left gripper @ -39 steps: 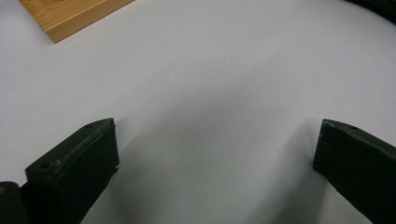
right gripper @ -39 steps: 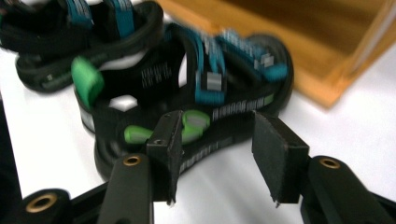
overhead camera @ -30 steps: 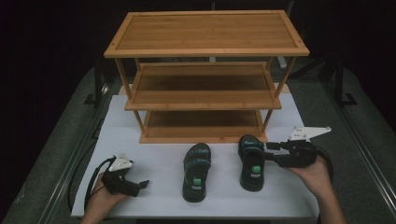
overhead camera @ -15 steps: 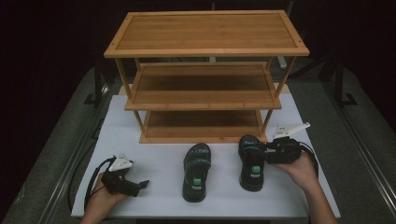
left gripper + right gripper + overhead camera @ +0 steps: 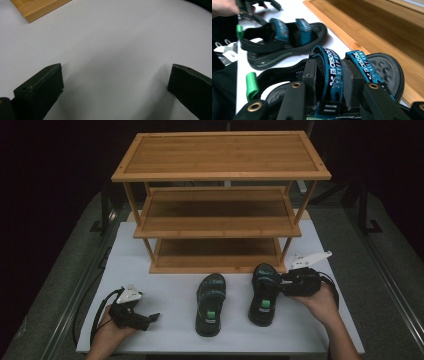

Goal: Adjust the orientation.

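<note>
Right gripper (image 5: 328, 82) has just been closing its jaws, and they now pinch the blue strap (image 5: 334, 72) of the right sandal (image 5: 263, 292) on the white table (image 5: 165, 270), just before the wooden rack (image 5: 220, 210). Best to squeeze firmly before lifting so the strap doesn't slip. The hand (image 5: 320, 300) reaches in level from the side. Left gripper (image 5: 142, 317) rests wide open, empty.
</note>
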The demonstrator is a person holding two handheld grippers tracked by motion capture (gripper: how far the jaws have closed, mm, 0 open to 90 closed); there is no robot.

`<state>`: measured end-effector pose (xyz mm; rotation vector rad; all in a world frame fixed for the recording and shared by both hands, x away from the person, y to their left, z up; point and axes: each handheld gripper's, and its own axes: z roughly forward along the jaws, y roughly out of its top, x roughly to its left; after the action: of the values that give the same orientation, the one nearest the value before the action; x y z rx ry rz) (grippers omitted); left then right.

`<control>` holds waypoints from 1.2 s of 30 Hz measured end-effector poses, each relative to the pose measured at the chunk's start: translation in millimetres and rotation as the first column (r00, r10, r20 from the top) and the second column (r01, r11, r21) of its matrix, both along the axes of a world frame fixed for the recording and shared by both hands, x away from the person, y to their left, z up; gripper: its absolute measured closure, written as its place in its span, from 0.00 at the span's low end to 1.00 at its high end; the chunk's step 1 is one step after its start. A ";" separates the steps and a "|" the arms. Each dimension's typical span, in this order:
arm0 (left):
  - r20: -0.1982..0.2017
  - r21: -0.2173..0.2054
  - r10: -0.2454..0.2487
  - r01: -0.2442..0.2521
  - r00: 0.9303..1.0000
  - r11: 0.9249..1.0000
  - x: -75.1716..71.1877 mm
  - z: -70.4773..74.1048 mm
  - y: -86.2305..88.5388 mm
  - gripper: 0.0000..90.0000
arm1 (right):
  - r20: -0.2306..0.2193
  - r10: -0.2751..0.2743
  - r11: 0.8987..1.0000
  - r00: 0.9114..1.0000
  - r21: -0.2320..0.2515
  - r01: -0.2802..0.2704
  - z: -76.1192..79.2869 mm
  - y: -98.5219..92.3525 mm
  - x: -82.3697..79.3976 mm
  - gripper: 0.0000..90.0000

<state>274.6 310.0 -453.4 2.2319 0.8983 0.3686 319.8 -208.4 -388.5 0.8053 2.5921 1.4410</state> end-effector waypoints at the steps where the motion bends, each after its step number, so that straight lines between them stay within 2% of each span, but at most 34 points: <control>1: 0.000 0.000 -0.001 0.001 1.000 1.000 0.0 0.0 0.0 0.00 | 0.000 0.011 1.000 1.000 0.001 -0.011 1.5 3.4 -1.3 0.74; 6: 0.000 0.000 -0.001 0.001 1.000 1.000 0.1 0.0 0.0 0.00 | 0.006 0.063 0.998 0.998 0.001 -0.063 6.4 25.4 -6.7 0.74; 10: 0.000 -0.001 -0.001 0.001 1.000 1.000 0.0 0.0 0.0 0.00 | -0.008 0.104 0.995 0.995 0.009 -0.104 6.2 43.8 -8.8 0.74; 17: 0.000 0.000 -0.001 0.001 1.000 1.000 0.0 0.0 0.0 0.00 | -0.017 0.138 0.990 0.990 -0.027 -0.138 0.1 67.1 -8.1 0.74; 22: -0.001 0.000 0.000 0.000 1.000 1.000 0.0 0.0 0.0 0.00 | -0.024 0.139 0.989 0.990 -0.046 -0.140 -7.8 74.8 -6.7 0.74; 26: -0.001 0.000 0.000 0.000 1.000 1.000 0.0 0.0 0.0 0.00 | -0.023 0.136 0.990 0.990 -0.043 -0.137 -10.2 75.6 -5.7 0.73; 33: -0.004 0.003 0.001 -0.001 1.000 1.000 0.7 1.4 -0.3 0.00 | -0.010 0.119 0.993 0.993 -0.022 -0.119 -4.7 71.3 -8.7 0.59; 36: -0.033 -0.046 -0.015 0.014 0.999 0.999 1.5 4.3 -1.7 0.00 | -0.002 0.113 0.993 0.994 -0.020 -0.113 -1.7 70.7 -10.7 0.57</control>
<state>276.1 308.3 -449.1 2.2077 0.8986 0.3024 309.0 -137.7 -390.2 0.6675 2.6886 1.4393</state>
